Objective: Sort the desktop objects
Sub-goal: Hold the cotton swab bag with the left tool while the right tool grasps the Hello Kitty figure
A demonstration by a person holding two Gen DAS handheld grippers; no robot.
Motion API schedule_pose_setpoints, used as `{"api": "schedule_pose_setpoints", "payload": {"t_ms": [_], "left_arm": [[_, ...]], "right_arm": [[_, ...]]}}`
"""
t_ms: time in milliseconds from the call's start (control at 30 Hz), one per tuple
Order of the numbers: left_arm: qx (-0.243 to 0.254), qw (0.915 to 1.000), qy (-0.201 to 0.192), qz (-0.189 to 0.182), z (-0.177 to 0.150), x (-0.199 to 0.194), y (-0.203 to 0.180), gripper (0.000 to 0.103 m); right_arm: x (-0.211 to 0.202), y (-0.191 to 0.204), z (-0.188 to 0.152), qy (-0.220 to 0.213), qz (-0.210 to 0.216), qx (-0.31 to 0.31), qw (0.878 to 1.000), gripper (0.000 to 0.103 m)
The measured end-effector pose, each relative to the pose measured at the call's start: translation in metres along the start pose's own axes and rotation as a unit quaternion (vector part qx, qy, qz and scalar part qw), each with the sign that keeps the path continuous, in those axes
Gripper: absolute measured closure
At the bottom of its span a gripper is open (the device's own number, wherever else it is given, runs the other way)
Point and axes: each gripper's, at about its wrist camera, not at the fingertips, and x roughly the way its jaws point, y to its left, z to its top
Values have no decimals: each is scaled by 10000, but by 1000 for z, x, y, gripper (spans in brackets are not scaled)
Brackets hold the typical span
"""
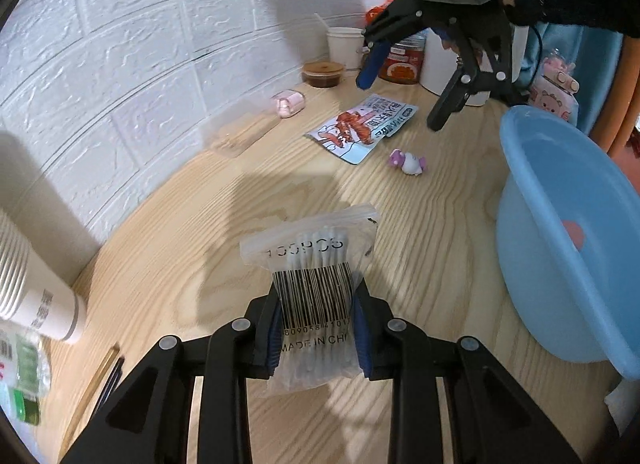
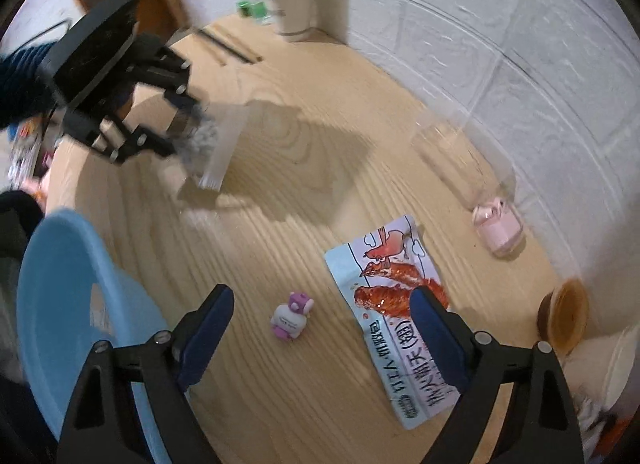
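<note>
A clear plastic bag of cotton swabs (image 1: 316, 284) is clamped in the left gripper (image 1: 316, 328), lifted off the wooden surface (image 1: 200, 264) beside the blue plastic basin (image 1: 560, 248). The right gripper (image 2: 320, 328), jaws wide and empty, hangs over a small pink-and-white toy (image 2: 291, 318) and a printed snack packet (image 2: 392, 304). Sorting seems barely begun: both, plus a pink case (image 2: 498, 230), await collection.
</note>
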Motion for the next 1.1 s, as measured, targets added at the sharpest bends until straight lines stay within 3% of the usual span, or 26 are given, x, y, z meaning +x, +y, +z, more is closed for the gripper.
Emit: {"api": "schedule_pose_setpoints", "payload": {"t_ms": [133,367,600,733,933,1100], "left_arm": [[-24,10000,-2,69,0,-5,-3,75],[-361,9988,-21,342,-5,-17,-14,75],[-714,9953,74,646,-12,-21,-22,75],[-877,9929,113,798,-14,-24,-28,75],[-1121,9889,146,965,-17,-23,-36,75],[-1236,9867,157,1045,-15,-23,-44,75]], "right_arm": [[-6,8,-3,116,22,-921,9957,11],[15,21,-8,568,335,-2084,9758,11],[43,30,-7,623,621,-2536,9633,12],[56,31,-14,940,801,-2813,9516,26],[60,38,-28,927,878,-3252,9370,27],[63,44,-38,1052,1083,-3424,9274,35]]}}
